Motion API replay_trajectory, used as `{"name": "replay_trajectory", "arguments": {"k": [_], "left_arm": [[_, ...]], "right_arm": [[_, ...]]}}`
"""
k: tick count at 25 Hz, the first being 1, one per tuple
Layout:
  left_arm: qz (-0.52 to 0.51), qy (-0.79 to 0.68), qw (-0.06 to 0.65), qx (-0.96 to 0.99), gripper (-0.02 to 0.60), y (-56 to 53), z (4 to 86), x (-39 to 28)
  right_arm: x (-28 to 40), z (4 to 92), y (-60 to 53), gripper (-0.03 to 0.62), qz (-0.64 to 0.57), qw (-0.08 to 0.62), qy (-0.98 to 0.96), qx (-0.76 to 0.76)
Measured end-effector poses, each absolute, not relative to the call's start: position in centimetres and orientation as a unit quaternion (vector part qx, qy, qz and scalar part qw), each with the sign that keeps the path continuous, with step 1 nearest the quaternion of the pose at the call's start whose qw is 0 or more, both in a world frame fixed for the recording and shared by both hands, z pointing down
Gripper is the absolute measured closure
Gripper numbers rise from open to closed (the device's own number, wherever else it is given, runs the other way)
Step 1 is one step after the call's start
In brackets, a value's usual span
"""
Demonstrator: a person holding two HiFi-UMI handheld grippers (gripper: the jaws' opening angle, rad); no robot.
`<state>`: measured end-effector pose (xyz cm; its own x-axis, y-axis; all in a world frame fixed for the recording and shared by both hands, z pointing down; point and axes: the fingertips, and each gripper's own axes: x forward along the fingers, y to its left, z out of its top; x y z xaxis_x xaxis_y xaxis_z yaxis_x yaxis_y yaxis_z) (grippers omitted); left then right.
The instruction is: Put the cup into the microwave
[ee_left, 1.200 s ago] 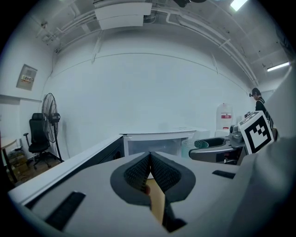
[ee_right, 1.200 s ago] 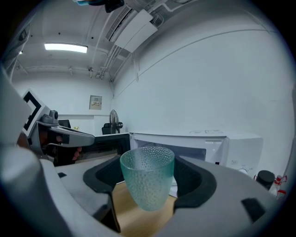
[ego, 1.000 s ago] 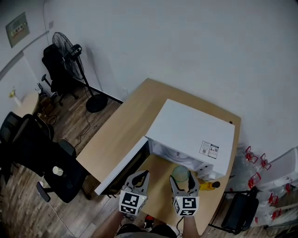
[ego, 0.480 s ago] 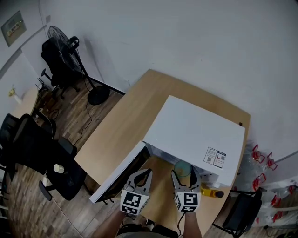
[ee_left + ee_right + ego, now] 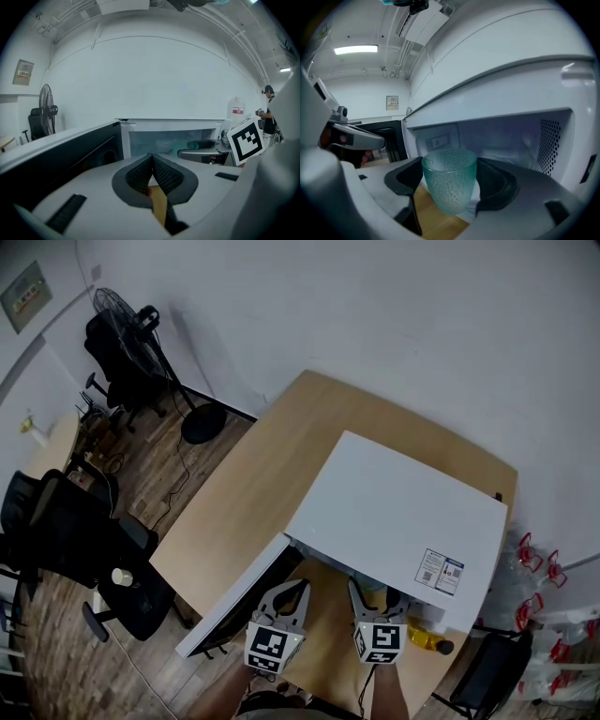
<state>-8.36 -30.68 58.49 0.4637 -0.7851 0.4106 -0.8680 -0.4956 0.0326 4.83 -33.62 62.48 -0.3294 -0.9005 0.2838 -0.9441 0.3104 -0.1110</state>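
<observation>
Pebbled, translucent green glass cup (image 5: 449, 180), tapered and upright, is clamped between the black ribbed pads of the right gripper (image 5: 378, 598) at the mouth of the boxy white microwave (image 5: 398, 507). The microwave stands on a light wooden table (image 5: 267, 465), its dark-windowed door (image 5: 234, 601) swung open at its left. A plank floor (image 5: 56, 652) lies left of the microwave. The left gripper (image 5: 292, 592) points into the microwave, jaws closed together on nothing.
</observation>
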Motion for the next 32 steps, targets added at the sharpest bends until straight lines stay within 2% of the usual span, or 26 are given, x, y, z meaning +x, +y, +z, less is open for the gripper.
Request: {"name": "replay_trajectory", "arguments": {"k": [32], "left_arm": [[0.192, -0.504, 0.126, 0.833, 0.558, -31.4, 60.0, -8.9]], "right_arm": [[5.0, 63.4, -36.5, 0.241, 0.125, 0.075, -0.802, 0.579]]}}
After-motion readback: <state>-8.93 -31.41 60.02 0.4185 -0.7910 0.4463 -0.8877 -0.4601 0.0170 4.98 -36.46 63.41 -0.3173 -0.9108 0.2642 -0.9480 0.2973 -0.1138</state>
